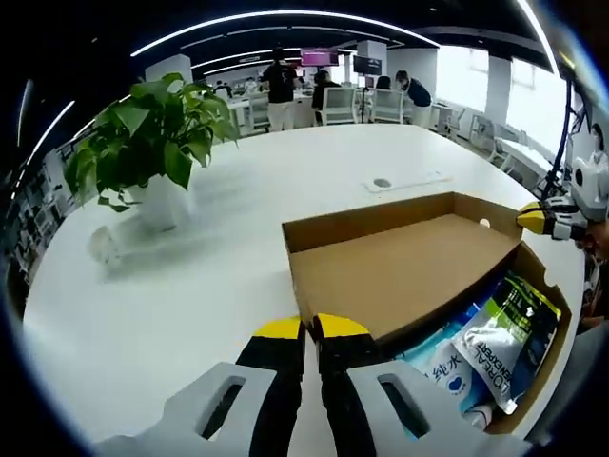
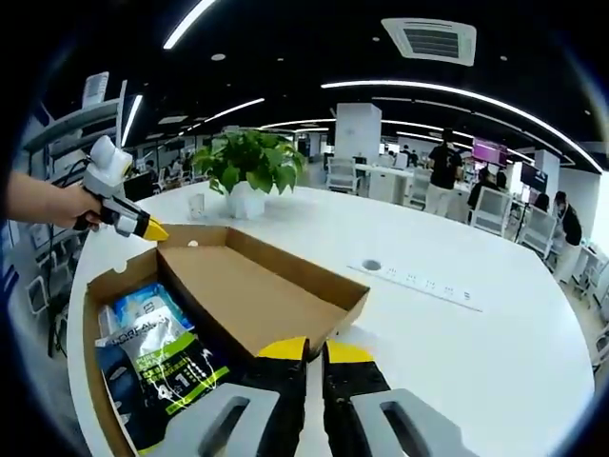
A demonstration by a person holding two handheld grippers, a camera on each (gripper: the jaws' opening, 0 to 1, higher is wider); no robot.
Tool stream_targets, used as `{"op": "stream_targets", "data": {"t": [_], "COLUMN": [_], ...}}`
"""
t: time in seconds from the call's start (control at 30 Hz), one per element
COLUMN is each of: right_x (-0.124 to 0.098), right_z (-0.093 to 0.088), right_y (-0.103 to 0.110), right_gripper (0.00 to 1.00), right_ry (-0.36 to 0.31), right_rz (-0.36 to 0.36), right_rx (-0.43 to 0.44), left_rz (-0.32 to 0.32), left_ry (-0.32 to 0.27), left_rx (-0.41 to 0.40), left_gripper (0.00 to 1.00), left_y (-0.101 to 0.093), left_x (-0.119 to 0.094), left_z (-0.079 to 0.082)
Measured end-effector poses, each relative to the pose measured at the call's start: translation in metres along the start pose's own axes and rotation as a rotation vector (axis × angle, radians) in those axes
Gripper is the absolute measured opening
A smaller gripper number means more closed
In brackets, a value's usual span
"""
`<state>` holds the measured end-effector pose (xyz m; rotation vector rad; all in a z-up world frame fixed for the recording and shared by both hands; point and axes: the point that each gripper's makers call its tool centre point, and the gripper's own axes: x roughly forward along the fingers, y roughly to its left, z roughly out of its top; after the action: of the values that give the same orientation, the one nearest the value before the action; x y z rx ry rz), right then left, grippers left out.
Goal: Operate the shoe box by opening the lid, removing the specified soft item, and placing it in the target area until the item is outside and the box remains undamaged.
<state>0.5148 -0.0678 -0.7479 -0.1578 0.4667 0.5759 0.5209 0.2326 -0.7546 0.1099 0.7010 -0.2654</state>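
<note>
My left fingers [image 1: 310, 329] are pressed together, empty, at the near edge of the shoe box [image 1: 400, 276] lid on the white bench [image 1: 190, 286]. Packets [image 1: 500, 338] lie inside, right of them. My right fingers [image 2: 314, 350] are closed too, empty, the packets [image 2: 157, 357] to their left.

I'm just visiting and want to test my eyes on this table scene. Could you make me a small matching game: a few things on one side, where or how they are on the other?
Things:
1. shoe box lid
2. soft packs
3. potted plant
4. left tool

States:
A. lying inside the box
B. swung open
C. tips closed together
D. standing on the table beyond the box

Pairs: 1-B, 2-A, 3-D, 4-C
</note>
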Motion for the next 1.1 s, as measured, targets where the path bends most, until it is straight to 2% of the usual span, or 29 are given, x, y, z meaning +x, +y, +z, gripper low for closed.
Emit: {"op": "stream_targets", "data": {"t": [0.2,0.33,0.47,0.6,0.8,0.9,1.1], "right_x": [0.001,-0.002,-0.008,-0.015,-0.027,-0.032,-0.044], "right_z": [0.000,-0.001,-0.007,-0.012,-0.013,-0.013,-0.014], "right_y": [0.000,0.002,0.008,0.011,0.016,0.021,0.033], "right_gripper": [0.00,0.01,0.01,0.06,0.12,0.15,0.22], "right_ry": [-0.003,0.000,0.012,0.009,-0.004,-0.004,-0.015], "right_rz": [-0.005,0.008,0.026,0.036,0.051,0.065,0.096], "right_rx": [0.022,0.102,0.116,0.153,0.161,0.162,0.145], "left_rz": [0.002,-0.017,-0.013,-0.026,-0.039,-0.036,-0.056], "left_ry": [0.001,0.036,0.023,0.023,0.030,0.036,0.007], "left_rx": [-0.035,-0.024,-0.037,-0.022,0.040,0.054,0.091], "left_gripper": [0.02,0.02,0.03,0.09,0.20,0.23,0.26], "left_y": [-0.001,-0.005,-0.006,-0.012,-0.023,-0.025,-0.038], "left_x": [0.001,-0.002,-0.003,-0.009,-0.017,-0.020,-0.029], "left_z": [-0.006,-0.015,-0.012,-0.013,-0.016,-0.018,-0.019]}}
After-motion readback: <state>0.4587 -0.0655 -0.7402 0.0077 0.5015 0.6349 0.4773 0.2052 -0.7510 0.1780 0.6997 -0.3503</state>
